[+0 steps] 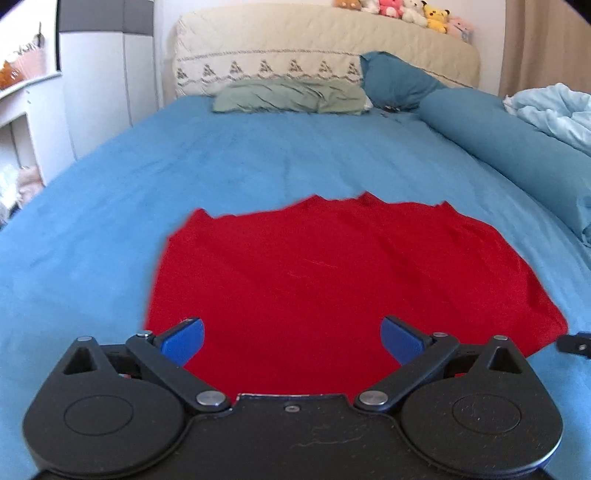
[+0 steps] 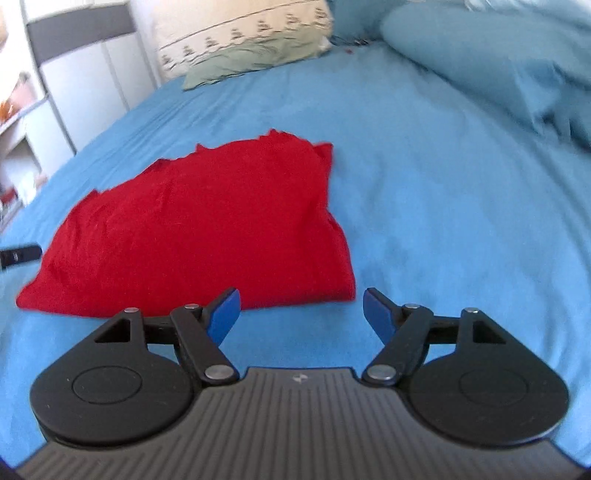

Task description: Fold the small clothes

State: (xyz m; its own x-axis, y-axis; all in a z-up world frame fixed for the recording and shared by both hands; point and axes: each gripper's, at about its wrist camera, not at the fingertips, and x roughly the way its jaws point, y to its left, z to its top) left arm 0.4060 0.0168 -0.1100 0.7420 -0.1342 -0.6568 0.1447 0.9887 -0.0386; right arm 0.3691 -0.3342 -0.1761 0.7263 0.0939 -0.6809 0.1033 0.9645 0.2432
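Observation:
A small red garment (image 1: 332, 273) lies spread flat on the blue bed sheet (image 1: 110, 221), its far edge jagged. My left gripper (image 1: 291, 339) is open and empty, just above the garment's near edge. In the right wrist view the red garment (image 2: 199, 229) lies to the left of centre. My right gripper (image 2: 301, 314) is open and empty, at the garment's near right corner, over the blue sheet (image 2: 443, 221). A black part of the other gripper shows at the edge of each view: the right one (image 1: 576, 341) and the left one (image 2: 18, 254).
A green pillow (image 1: 288, 96), a dark blue pillow (image 1: 395, 79) and a long blue bolster (image 1: 517, 155) lie at the head and right side of the bed. A pale blue duvet (image 1: 557, 114) is bunched at far right. Plush toys (image 1: 406, 9) sit on the headboard. White furniture (image 1: 103, 74) stands at left.

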